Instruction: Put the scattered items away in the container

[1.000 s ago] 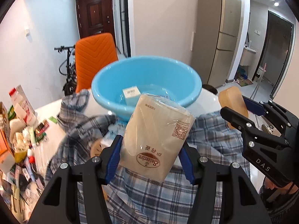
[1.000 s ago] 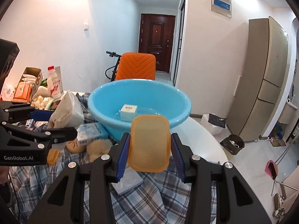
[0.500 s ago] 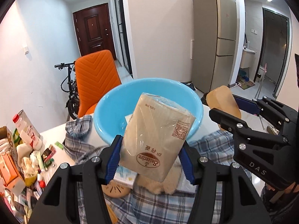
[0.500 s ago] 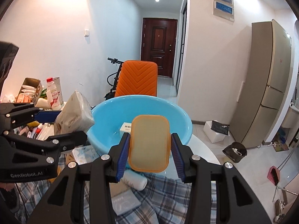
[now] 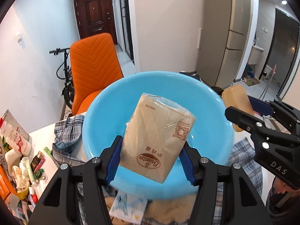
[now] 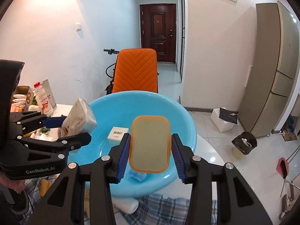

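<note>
Blue ribbed pads, two per gripper, four in all. Left gripper (image 5: 151, 155): one item, a beige plastic-wrapped pack (image 5: 159, 142) clamped between its pads, printed side up, a QR code on the wrapper; its lower edge hangs below the fingers. Right gripper (image 6: 150, 153): one item, an amber flat lidded box (image 6: 150, 144) squeezed between its pads, face toward the camera.

Directly ahead of and below both grippers: one light-blue basin (image 6: 168, 110), both held items poised over its bowl. Inside it, one small white box (image 6: 118, 133) with a barcode label; a second, pale blue object shows below the amber box, mostly hidden.

Under and nearer than the basin: one blue plaid cloth (image 5: 67, 131), largely covered; on it one pale printed packet (image 5: 129, 204), blurred; one fuzzy cream item, cut off by the left gripper's fingers; one white cylinder (image 6: 127, 206), partly hidden.

Left of the left gripper: a heap of small clutter (image 5: 24, 166), uncountable, with one red-capped white bottle (image 6: 44, 101).

Beyond the basin: one orange chair (image 6: 136, 71), one bicycle (image 5: 63, 71) partly behind it.
</note>
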Demonstrator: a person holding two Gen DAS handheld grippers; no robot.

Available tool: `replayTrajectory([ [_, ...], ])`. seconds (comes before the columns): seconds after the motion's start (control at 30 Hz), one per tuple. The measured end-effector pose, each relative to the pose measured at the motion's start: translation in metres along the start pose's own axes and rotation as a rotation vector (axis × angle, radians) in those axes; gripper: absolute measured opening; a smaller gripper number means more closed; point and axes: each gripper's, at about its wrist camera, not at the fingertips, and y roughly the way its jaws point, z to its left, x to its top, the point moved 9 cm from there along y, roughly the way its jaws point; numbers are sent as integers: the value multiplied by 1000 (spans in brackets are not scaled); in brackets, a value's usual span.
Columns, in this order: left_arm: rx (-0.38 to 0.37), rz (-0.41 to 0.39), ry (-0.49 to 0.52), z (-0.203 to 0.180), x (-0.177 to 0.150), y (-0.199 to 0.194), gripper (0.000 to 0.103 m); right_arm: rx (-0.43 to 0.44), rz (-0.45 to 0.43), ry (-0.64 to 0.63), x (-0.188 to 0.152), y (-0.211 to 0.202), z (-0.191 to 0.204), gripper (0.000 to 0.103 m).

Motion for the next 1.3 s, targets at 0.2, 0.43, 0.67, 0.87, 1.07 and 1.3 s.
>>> replayTrajectory([
  [0.2,-16,67,-48,18,8,38,60,29,64,10,4,36,-2,42],
  [0.43,-47,234,-71,38,2,85,60,7,165,19,6,80,-10,42],
  [0.67,-47,319,-111,49,-2,109,60,18,307,-12,-5,111,-11,42],
  [0.87,-11,334,-90,48,2,119,60,57,419,8,-19,127,-15,43],
  [1.07,4,314,-96,47,14,129,60,51,449,57,-13,141,-19,43],
  [1.3,-5,314,-107,46,16,141,60,51,488,66,-13,151,-22,42],
])
